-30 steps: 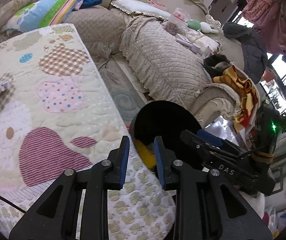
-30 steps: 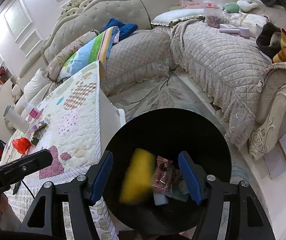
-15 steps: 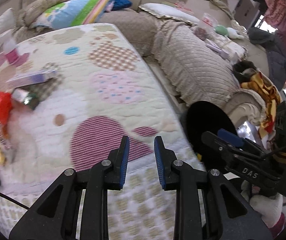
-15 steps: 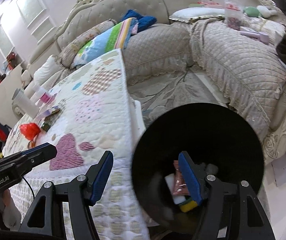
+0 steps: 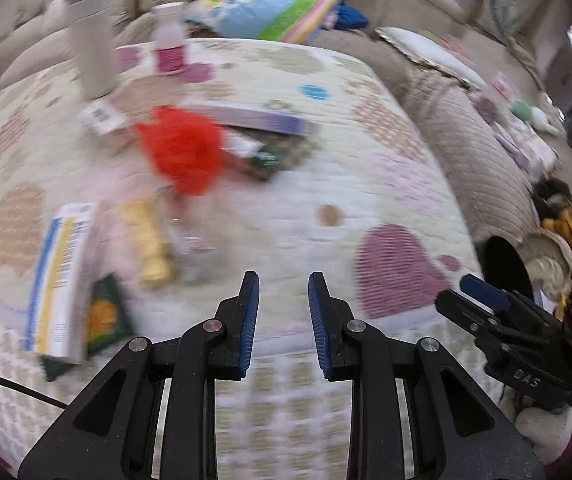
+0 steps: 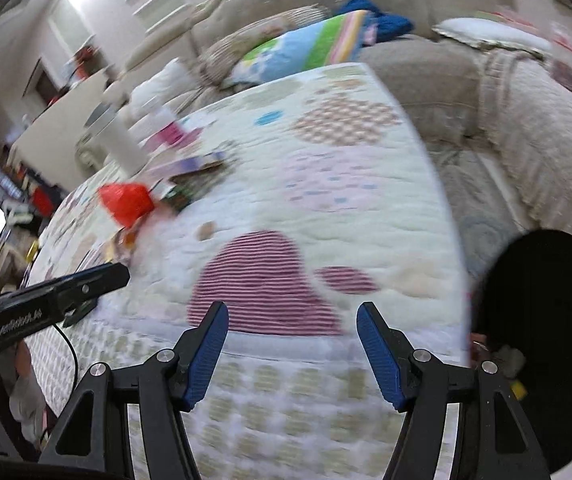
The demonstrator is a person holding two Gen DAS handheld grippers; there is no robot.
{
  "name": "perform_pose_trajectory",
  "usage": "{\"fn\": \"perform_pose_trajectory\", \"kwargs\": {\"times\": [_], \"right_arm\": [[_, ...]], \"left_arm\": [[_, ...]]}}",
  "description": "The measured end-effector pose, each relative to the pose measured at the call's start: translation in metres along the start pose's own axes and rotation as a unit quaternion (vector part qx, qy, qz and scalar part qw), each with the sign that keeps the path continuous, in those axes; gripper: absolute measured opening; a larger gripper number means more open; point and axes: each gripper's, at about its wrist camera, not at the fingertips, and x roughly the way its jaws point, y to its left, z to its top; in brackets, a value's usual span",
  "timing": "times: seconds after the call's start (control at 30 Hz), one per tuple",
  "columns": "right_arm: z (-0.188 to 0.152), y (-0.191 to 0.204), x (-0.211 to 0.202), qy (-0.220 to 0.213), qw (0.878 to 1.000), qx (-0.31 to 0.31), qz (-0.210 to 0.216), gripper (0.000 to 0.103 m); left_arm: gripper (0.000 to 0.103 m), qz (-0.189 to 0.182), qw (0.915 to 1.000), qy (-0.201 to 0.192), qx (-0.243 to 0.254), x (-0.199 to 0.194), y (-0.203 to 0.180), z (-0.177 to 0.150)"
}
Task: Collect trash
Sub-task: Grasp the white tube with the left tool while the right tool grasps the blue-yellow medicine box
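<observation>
Both hand-held grippers (image 5: 283, 280) (image 6: 292, 312) now off bin (image 6: 542, 344)

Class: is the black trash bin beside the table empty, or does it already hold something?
Not empty: the black trash bin shows a few scraps inside in the right wrist view.

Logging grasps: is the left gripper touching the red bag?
Apart. In the left wrist view, bare quilt lies between the open left gripper and the red bag.

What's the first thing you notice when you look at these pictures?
The bright red crumpled bag jumps out, sitting among scattered wrappers on the quilted table cover. Next comes the big black bin beside the table's right edge, with bits of trash inside.
</observation>
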Motion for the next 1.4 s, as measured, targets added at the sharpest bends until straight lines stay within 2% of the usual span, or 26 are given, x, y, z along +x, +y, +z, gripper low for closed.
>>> {"fn": "perform_pose_trajectory", "kwargs": {"times": [0.13, 0.27, 0.33, 0.6, 0.97, 1.1, 1.33, 1.4], "right_arm": [[0.004, 0.027, 0.014, 0.009, 0.999, -0.027, 0.016, 0.065], [0.005, 0.045, 0.024, 0.015, 0.999, -0.043, 0.025, 0.065], [0.004, 0.049, 0.026, 0.018, 0.998, -0.046, 0.028, 0.065], [0.005, 0.039, 0.028, 0.021, 0.999, -0.034, 0.027, 0.065], [0.01, 0.031, 0.032, 0.024, 0.999, -0.024, 0.037, 0.065], [0.011, 0.032, 0.035, 0.027, 0.999, -0.025, 0.038, 0.065], [0.01, 0.035, 0.036, 0.03, 0.998, -0.028, 0.041, 0.065], [0.011, 0.035, 0.037, 0.031, 0.998, -0.026, 0.041, 0.065]], "left_arm": [[0.023, 0.018, 0.9993, 0.005, -0.033, 0.001, 0.035, 0.004], [0.022, -0.002, 0.9987, 0.022, -0.047, 0.011, 0.047, 0.013], [0.022, -0.021, 0.9978, 0.032, -0.055, 0.017, 0.049, 0.018], [0.022, -0.016, 0.9953, 0.059, -0.075, 0.047, 0.057, 0.037], [0.023, -0.025, 0.9897, 0.031, -0.138, 0.042, 0.08, 0.054], [0.028, -0.019, 0.9846, 0.033, -0.171, 0.048, 0.089, 0.061], [0.028, 0.001, 0.9865, 0.036, -0.16, 0.063, 0.08, 0.069], [0.025, 0.004, 0.9874, 0.034, -0.154, 0.065, 0.078, 0.071]]}}
